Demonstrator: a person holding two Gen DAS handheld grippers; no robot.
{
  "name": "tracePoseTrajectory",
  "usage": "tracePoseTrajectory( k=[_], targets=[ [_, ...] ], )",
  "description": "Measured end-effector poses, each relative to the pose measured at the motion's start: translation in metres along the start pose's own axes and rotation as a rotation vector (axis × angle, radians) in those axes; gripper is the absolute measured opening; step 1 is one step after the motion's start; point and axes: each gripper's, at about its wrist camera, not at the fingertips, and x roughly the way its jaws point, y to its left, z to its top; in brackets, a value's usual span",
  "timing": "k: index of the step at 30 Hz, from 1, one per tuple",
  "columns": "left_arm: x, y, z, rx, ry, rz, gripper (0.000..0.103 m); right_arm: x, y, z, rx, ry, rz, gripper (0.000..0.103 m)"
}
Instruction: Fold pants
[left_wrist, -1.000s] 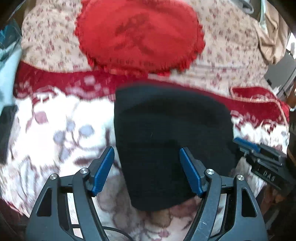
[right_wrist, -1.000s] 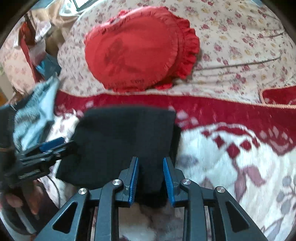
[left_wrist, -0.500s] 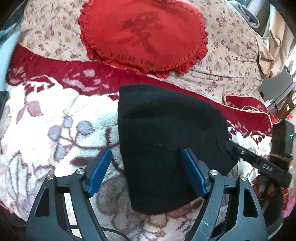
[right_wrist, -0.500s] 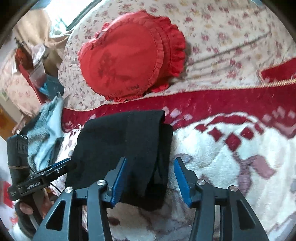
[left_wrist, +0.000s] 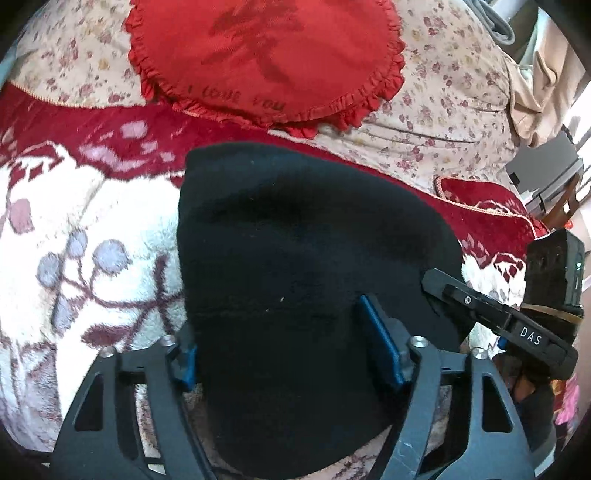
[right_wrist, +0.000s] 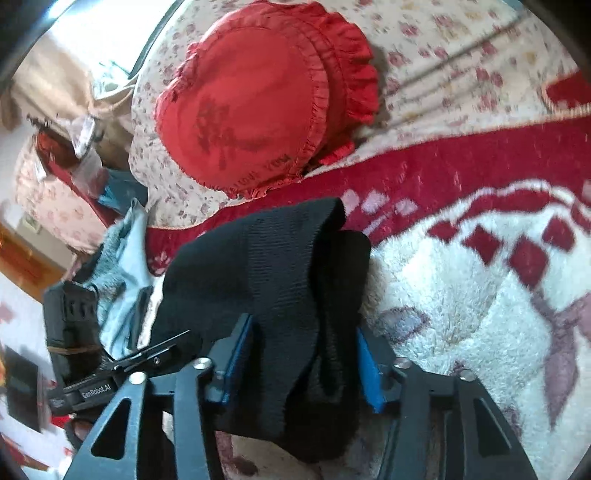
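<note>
Two grippers low in their frames, both straddling the folded black pants (left_wrist: 295, 277). Left gripper (left_wrist: 284, 354) set wide at bottom centre of the left view, jaws closing, blue pads either side of the near end of the bundle, the left pad half hidden under its edge; cannot tell whether the pads press. Right gripper (right_wrist: 301, 362) at bottom centre of the right view, narrower, jaws closing too, with the bundle's thick layered end between the blue pads; contact there also unclear. Pants lying mid-frame in both views as a compact dark bundle on the white and red blanket (left_wrist: 92, 258), ribbed band (right_wrist: 288, 266) draped across the top in the right view. Beyond, toward the top, a red frilled cushion (left_wrist: 266, 55) on a floral sheet (left_wrist: 443, 103). At the left edge of the right view, a pale blue cloth (right_wrist: 125, 273). Each gripper also visible at the side of the other's frame, beside the bundle.
</note>
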Motion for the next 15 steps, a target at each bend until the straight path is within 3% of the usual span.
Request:
tracePoseTrajectory(
  k=[2, 10, 15],
  targets=[
    [-0.006, -0.001, 0.004, 0.005, -0.011, -0.007, 0.065, -0.008, 0.009, 0.004, -0.028, -0.020, -0.007, 0.039],
    [-0.015, -0.009, 0.048, 0.042, -0.085, 0.013, 0.065, -0.015, 0.035, 0.041, -0.095, -0.088, -0.017, 0.039],
    [0.021, 0.000, 0.067, 0.034, -0.024, 0.041, 0.065, 0.012, 0.022, 0.064, -0.067, -0.077, -0.047, 0.039]
  ],
)
